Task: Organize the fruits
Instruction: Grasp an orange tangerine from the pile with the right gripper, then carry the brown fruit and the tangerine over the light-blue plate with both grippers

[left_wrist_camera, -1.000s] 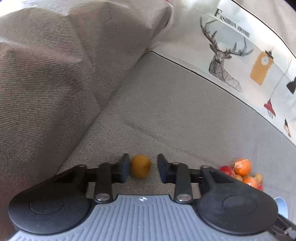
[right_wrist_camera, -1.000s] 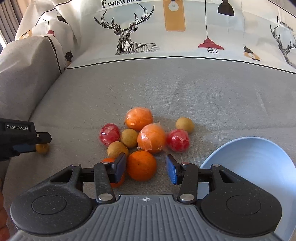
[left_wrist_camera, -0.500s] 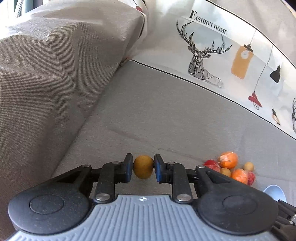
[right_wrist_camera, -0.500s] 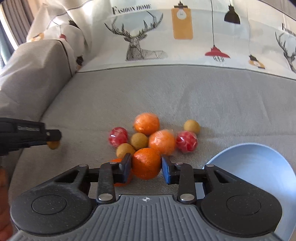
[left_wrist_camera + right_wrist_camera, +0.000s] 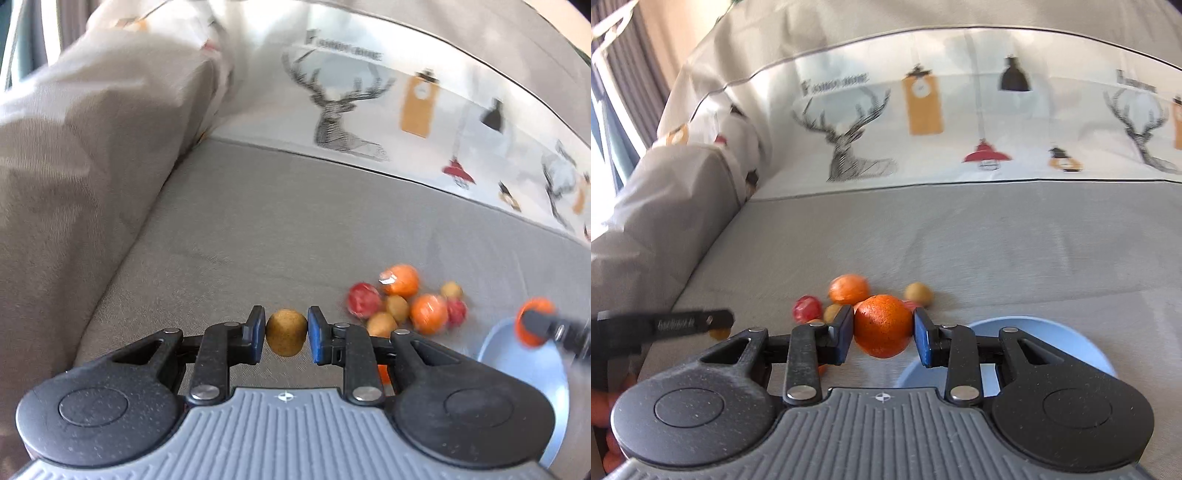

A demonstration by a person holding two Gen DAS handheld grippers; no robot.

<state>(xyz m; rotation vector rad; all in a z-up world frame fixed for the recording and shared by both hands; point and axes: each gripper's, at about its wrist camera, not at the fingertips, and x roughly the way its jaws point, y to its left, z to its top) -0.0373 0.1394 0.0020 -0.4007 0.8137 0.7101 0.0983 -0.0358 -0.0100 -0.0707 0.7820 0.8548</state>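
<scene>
My left gripper (image 5: pixel 286 326) is shut on a small brown fruit (image 5: pixel 286 334), held above the grey sofa seat. My right gripper (image 5: pixel 882 326) is shut on an orange (image 5: pixel 882 328), lifted just above the fruit pile (image 5: pixel 848 290). In the left wrist view the pile (image 5: pixel 402 302) of oranges, red fruits and brown fruits lies to the right. Beyond it the right gripper's orange (image 5: pixel 532 325) hangs over the rim of the light blue bowl (image 5: pixel 517 373). The right wrist view shows the bowl (image 5: pixel 1071 334) at lower right and the left gripper's fingers (image 5: pixel 694 323) at the left.
A grey armrest cushion (image 5: pixel 74 166) rises at the left. A printed cover with deer and lamps (image 5: pixel 923 122) drapes the backrest behind. The grey seat (image 5: pixel 997 240) stretches behind the pile. A hand shows at the lower left edge (image 5: pixel 605 402).
Both grippers closed on their fruits and rose. The left one carried the brown fruit to the right toward the pile. The right one lifted the orange off the seat beside the bowl.
</scene>
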